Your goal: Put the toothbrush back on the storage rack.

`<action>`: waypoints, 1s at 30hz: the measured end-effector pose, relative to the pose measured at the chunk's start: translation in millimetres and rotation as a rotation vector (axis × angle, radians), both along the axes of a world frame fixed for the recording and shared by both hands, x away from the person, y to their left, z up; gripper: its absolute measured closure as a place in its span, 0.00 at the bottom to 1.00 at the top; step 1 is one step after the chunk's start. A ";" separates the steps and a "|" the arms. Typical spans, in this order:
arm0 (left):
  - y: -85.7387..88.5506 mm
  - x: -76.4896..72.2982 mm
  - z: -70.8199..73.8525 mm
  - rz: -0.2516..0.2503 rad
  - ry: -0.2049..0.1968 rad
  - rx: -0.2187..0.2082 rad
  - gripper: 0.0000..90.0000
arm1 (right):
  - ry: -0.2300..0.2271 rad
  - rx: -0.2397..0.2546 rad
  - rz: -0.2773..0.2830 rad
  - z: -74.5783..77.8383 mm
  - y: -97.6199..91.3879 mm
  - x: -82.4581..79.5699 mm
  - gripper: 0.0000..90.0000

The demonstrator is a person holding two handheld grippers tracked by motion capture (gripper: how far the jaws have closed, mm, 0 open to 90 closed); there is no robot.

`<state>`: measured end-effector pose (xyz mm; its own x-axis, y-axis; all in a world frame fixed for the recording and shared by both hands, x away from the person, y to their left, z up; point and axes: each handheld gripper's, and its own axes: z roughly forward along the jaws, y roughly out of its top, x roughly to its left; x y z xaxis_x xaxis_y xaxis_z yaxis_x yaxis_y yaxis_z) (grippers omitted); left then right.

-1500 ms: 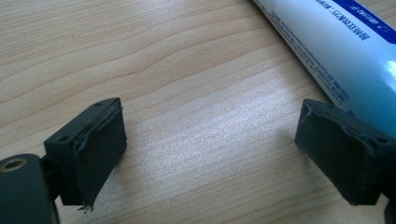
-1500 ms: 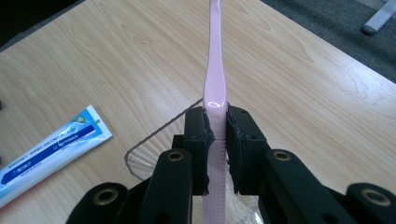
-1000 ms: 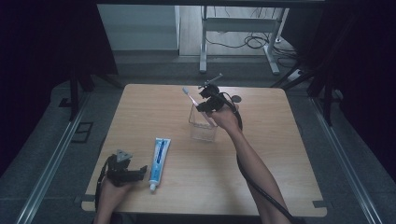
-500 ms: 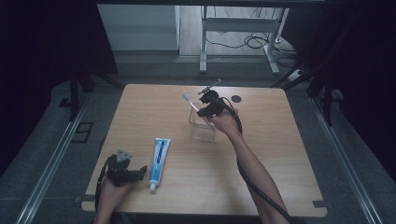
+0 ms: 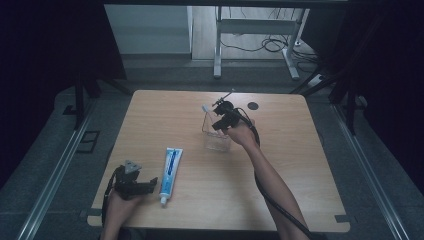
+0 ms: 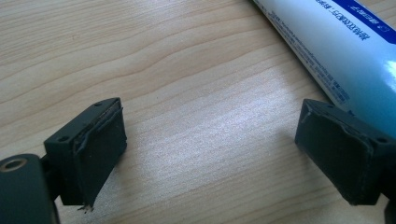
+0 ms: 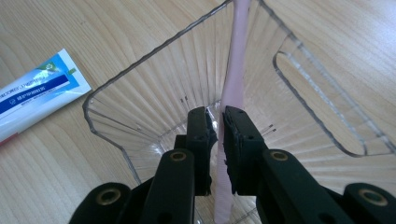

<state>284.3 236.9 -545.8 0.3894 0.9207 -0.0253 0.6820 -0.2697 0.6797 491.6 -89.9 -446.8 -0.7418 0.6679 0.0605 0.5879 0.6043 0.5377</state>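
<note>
R gripper (image 7: pixel 215 128) is clamping a thin pink toothbrush handle (image 7: pixel 235 70) btwn its jaws, holding it w/ the lower part inside the clear ribbed plastic cup (image 7: pixel 140 107), which is standing near the middle of the light wooden table (image 5: pixel 300 165). L gripper (image 6: pixel 210 149) is resting low over the table's near-left corner, jaws standing wide apart w/ nothing btwn them. A white-and-blue toothpaste tube (image 5: pixel 169 169) is lying flat just beside it, well apart from the cup.

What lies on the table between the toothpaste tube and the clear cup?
Nothing: bare wood separates the toothpaste tube from the clear cup in the high view; the right gripper view shows the same gap.
</note>
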 end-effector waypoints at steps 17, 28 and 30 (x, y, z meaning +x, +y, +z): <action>0.1 0.0 0.1 0.000 0.001 0.000 0.10 | -0.056 0.025 0.006 17.5 -8.4 -7.7 0.76; 0.0 0.0 0.0 0.000 0.000 -0.001 0.10 | -0.088 0.065 0.035 31.4 -17.0 -20.2 0.56; 0.0 0.0 0.0 0.000 0.000 -0.001 0.10 | -0.087 0.067 0.037 31.4 -18.1 -22.4 0.54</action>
<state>284.3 236.9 -545.8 0.3896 0.9206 -0.0263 0.6822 -0.2692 0.6798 469.2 -108.1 -415.4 -0.7701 0.6367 0.0388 0.5156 0.5855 0.6255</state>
